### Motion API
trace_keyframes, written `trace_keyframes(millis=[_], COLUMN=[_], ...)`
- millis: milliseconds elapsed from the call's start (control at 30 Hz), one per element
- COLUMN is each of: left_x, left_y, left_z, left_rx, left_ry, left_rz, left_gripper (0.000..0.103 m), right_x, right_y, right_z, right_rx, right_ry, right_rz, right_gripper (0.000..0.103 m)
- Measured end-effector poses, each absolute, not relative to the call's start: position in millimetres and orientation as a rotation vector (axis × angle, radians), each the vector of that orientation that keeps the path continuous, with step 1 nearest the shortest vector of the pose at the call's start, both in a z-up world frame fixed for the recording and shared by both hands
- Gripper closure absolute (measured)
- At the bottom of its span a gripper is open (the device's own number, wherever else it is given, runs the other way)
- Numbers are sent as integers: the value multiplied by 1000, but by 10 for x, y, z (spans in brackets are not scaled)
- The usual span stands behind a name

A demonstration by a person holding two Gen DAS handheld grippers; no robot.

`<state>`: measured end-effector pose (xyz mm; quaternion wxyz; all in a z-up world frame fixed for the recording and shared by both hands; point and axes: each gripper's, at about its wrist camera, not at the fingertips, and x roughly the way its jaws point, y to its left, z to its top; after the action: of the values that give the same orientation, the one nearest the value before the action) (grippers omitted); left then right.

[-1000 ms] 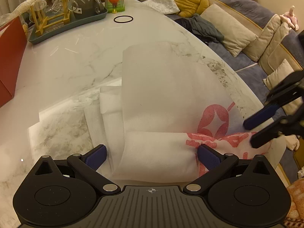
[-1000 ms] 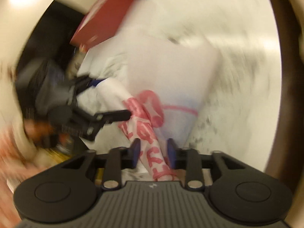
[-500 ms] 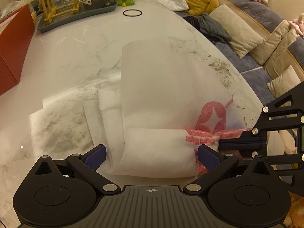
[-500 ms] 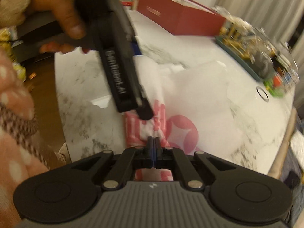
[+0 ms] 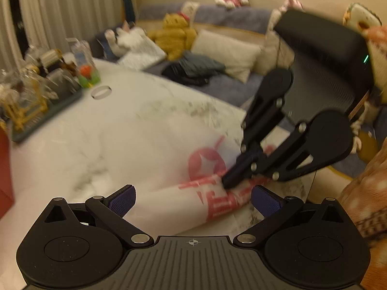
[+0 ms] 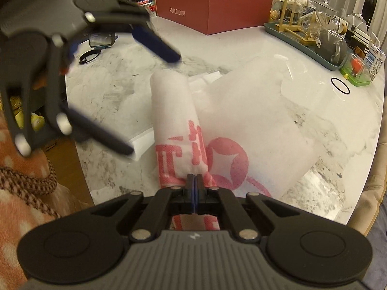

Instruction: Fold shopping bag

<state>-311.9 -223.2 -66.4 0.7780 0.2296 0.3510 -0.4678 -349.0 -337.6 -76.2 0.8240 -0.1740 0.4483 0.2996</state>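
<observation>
The shopping bag (image 6: pixel 241 111), white and thin with a red print, lies spread on the marble table (image 6: pixel 326 145); its near edge is rolled into a tube (image 6: pixel 174 120) that runs across the table in front of both tools; the right gripper (image 6: pixel 194 181) is clenched on the printed end of that roll, its two fingers pressed together with the fabric pinched between them and more red-printed cloth showing beneath the fingers; in the left wrist view the same gripper (image 5: pixel 226 184) comes in from the right with its tip down on the red lettering; the left gripper (image 5: pixel 193 197) is released, its blue pads wide apart and lifted above the table, the roll lying between and below them without touching either pad (image 5: pixel 122 200); beyond the bag stand a red box (image 6: pixel 212 12), a green tray (image 6: pixel 314 48) of glassware, and a black ring (image 6: pixel 340 86) flat on the marble
</observation>
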Motion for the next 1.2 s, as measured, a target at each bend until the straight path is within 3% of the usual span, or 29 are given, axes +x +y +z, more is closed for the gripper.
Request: trace_keyframes(millis=[133,200,267,467,633,700,733,767,867,1067,1200], left_x=[-3040,-3001,-2973,-3012,-3003,-2987,-2970,-2956,-3000,-3112,-3058], left_y=[-2443,-2500,-2483,-2532,-2567,-2566,-2558,-2541,-2431,-2207,-2168], left_z=[-903,-892,-886,-899,-880,-870,-862,-852,-810,-653,-410], left_rx=[631,629,604,631,638,637,628,617,573,466,398], left_ry=[840,869,882,881,902,916,926,941,990,978,898], left_rz=[-935,-927,-937,-948,-967,-974,-974,-974,-1006,-1042,-1038], left_gripper=[1,1,1,0,0,0,0,0,0,0,0], right_x=[-3529,-3574,-3679,-4235,-4179,-4157,-4129,-4063,-3808,-3171,-3031], right_y=[-3377,-3360,-3377,-3441,-3366,-3332,-3338,-3353,-3512,-4205,-4473], right_z=[-757,-752,-740,-675,-893,-1020,-1026,-993,-861,-904,-1082], right_rx=[-382,-429,-509,-757,-867,-938,-925,-873,-595,185,407], right_ry=[944,913,845,571,607,595,594,631,792,1165,1254], right_rz=[632,612,588,693,700,718,722,726,749,774,787], right_gripper=[102,94,76,77,66,70,80,86,90,90,90])
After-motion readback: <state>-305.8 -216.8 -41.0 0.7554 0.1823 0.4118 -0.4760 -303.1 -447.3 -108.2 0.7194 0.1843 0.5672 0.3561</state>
